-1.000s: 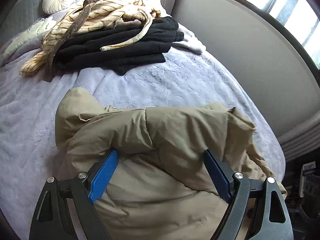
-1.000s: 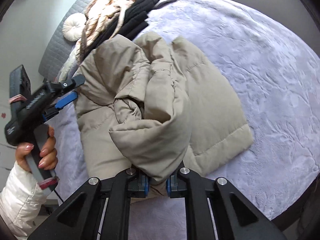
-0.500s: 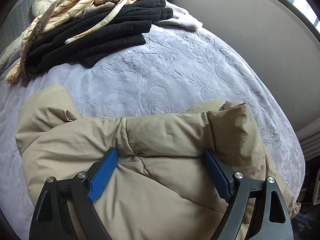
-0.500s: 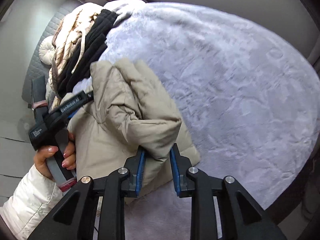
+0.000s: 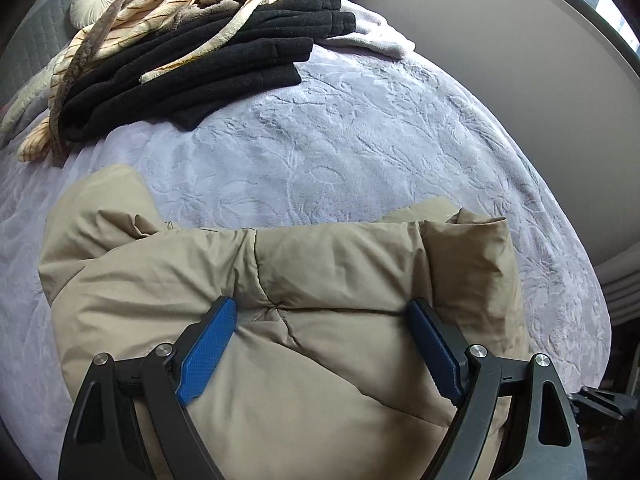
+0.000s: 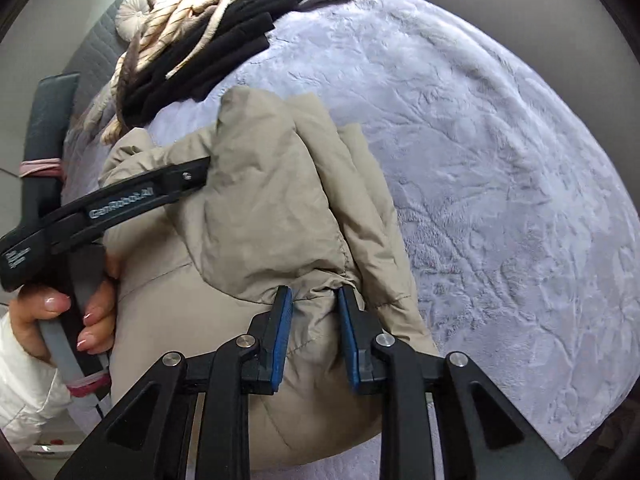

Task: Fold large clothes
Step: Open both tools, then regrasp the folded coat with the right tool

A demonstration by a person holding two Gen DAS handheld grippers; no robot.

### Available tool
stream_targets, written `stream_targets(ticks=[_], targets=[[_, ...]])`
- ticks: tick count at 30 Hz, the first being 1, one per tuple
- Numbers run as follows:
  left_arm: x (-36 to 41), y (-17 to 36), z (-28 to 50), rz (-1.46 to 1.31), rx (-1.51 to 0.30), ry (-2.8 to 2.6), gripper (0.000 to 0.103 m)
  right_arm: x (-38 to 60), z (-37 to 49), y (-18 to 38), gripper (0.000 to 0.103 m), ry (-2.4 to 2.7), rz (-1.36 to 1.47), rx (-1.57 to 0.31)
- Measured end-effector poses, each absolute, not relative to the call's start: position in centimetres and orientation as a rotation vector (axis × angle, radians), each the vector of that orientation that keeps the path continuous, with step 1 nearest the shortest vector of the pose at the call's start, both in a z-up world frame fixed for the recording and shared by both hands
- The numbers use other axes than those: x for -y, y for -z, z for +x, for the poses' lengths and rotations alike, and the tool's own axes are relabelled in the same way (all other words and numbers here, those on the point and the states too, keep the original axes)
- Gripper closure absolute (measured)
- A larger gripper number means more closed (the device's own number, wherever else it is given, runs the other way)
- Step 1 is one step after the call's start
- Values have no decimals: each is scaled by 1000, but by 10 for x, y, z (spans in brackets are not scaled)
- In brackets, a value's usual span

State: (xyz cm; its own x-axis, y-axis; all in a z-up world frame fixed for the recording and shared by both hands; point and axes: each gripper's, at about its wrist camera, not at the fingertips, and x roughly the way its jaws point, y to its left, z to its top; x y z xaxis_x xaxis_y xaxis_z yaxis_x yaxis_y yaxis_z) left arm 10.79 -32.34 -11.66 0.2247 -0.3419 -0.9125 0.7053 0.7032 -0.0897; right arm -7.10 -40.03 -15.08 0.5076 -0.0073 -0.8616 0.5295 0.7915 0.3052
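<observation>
Beige puffer jacket (image 5: 328, 280) (bunched) on bedspread (image 5: 360, 140)

- Near part of jacket (image 5: 304, 380) cut off by lower frame edge, left wrist view.
- Bedspread (image 6: 500, 168) beneath jacket hidden.
- Left gripper (image 6: 200, 176) fingertips buried in jacket folds, right wrist view.
- Sleeve (image 6: 24, 400) cropped at frame edge.

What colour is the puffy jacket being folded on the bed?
Beige-tan all over; the jacket shows best in the left wrist view.

Left gripper (image 5: 322, 322): black frame, silver screws, blue textured pads (image 5: 208, 350); white lettering on its arm, grey handle with pink bands. Right gripper (image 6: 314, 306): matching black frame, blue pads. Sleeve (image 6: 24, 396): white, padded.
</observation>
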Motion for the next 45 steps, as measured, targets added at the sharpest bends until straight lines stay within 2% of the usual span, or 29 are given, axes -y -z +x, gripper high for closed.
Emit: stream_targets(ticks=[5,10,16,17,18,20,22,25,30,31,32,33,34,39,45], targets=[[318,104,105,376,-1145,729,16,400,-67,164,77,313,542,-1018],[298,82,105,327,-1165,709,16,415,-68,176,76,281,620,-1021],[238,64,111,226,-1178,675,16,421,-67,160,73,227,625,-1062],[220,65,115,184,-1194,662,16,421,-65,155,71,212,624,-1066],[210,67,118,160,-1204,648,9,421,-66,149,68,196,624,-1063],[178,77,126,80,-1248,601,6,421,-64,136,50,166,605,-1037],[153,91,134,-3,-1311,564,6,422,-61,124,39,147,572,-1004],[122,111,141,-134,-1377,515,6,427,-42,120,39,77,596,-1001],[106,137,149,-269,-1441,529,6,438,2,147,40,9,682,-1083],[106,140,150,-281,-1447,527,6,438,1,148,51,2,702,-1081],[107,141,150,-290,-1448,531,6,437,3,145,79,-3,695,-1079],[110,141,150,-292,-1448,545,6,436,3,139,89,10,661,-1073],[113,140,149,-288,-1448,558,6,434,2,134,94,28,618,-1074],[156,139,135,-188,-1438,647,6,435,-5,141,96,112,480,-1162],[176,133,133,-141,-1429,659,5,443,-12,167,96,128,516,-1183]])
